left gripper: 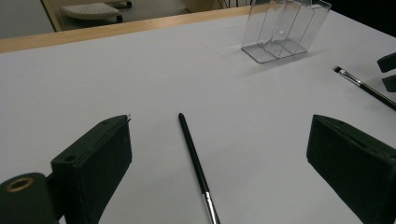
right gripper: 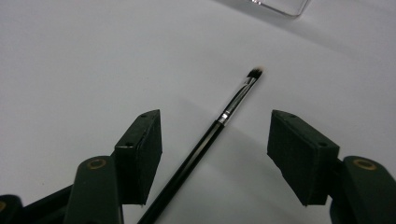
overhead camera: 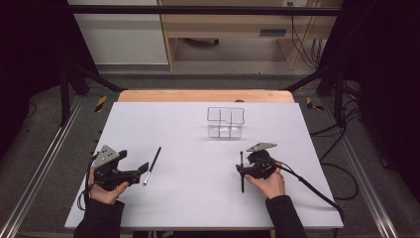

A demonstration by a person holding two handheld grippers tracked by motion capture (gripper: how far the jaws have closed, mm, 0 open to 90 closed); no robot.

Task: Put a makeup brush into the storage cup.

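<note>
Right gripper (right gripper: pixel 215 154), near the desk's (overhead camera: pixel 188 198) right front edge: jaws part open, straddling a black-handled makeup brush (right gripper: pixel 212 135) that lies flat on the white top, pads clear of the handle on both sides (bristle tip toward the far edge). Left gripper (left gripper: pixel 219 163), near the left front corner: jaws wide apart, holding nothing, a second black brush (left gripper: pixel 194 161) lying flat between and ahead of them. Clear plastic organizer (overhead camera: pixel 226 122), upright, near the middle of the far edge, well apart from both brushes.
</note>
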